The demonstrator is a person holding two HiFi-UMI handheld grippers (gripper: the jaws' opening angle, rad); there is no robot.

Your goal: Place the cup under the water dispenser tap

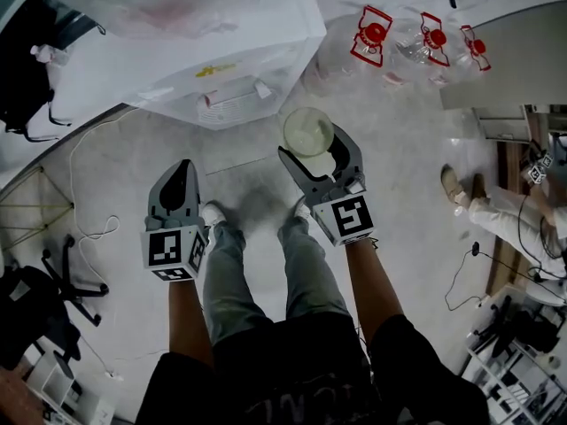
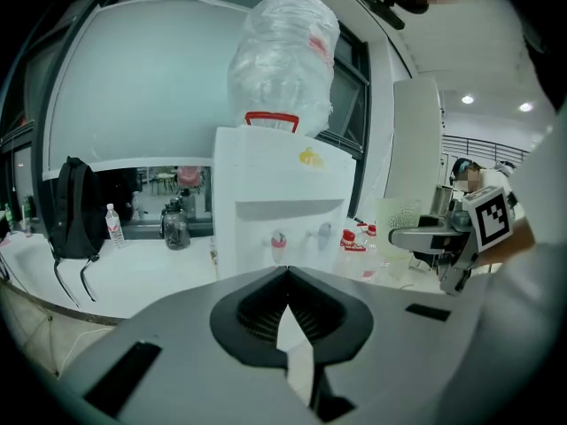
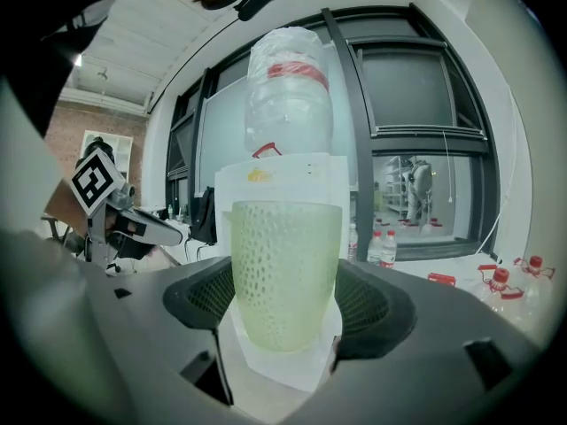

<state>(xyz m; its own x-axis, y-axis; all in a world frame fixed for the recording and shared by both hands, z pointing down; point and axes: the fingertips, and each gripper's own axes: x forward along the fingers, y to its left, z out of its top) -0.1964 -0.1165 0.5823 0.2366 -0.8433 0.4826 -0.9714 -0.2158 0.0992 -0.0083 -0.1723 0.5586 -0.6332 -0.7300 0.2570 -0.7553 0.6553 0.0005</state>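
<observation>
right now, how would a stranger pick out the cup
Find the white water dispenser with the upturned bottle on top. Just before it, the right claw grips a cup. It is pale green, dimpled and open-topped, unlike the red-labelled clear bottles.

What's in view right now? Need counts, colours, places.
cup: one, pale green, between the right gripper's jaws
water dispenser: one, white, straight ahead
bottle: one, clear, upturned on the dispenser
taps: two, one red, dispenser front
small bottles: at least three, red labels, floor right of the dispenser
backpack: one, black, left of the dispenser
left gripper: grey, shut, empty
right gripper: grey, shut on the cup
</observation>
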